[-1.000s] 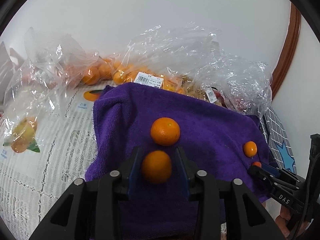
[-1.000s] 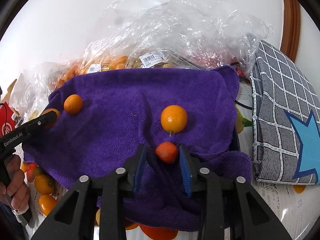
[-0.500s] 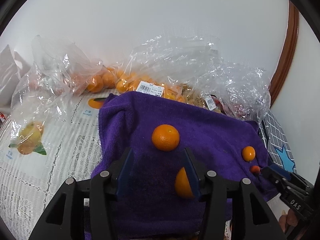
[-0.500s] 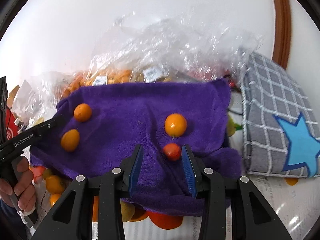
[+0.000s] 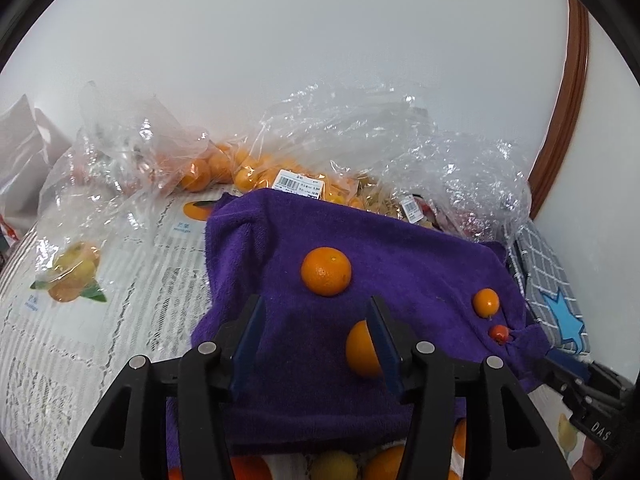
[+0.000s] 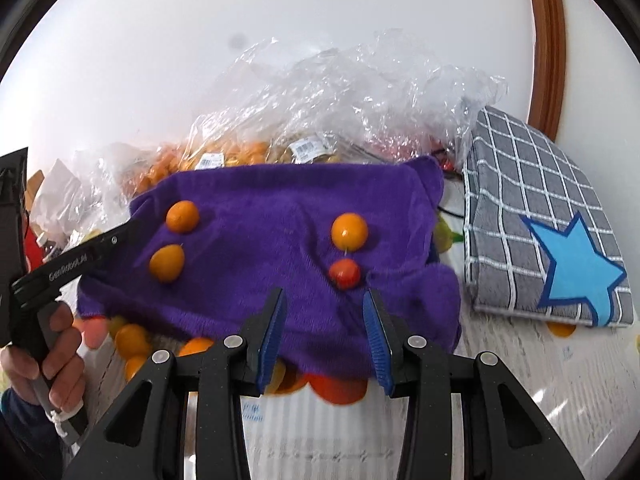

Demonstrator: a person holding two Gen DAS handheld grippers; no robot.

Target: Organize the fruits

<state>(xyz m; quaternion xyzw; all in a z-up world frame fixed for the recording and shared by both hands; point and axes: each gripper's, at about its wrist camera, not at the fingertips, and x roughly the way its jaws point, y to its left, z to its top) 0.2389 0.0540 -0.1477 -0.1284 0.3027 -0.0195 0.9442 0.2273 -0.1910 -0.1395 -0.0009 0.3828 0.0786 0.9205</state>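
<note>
Both tongs, left (image 5: pixel 314 330) and right (image 6: pixel 324 320), now gape empty; released orange (image 5: pixel 362 350) seemingly rests on the towel (image 5: pixel 400 264).

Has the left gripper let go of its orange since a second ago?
Yes. The left gripper is open, and the orange lies on the purple towel beside its right finger.
</note>
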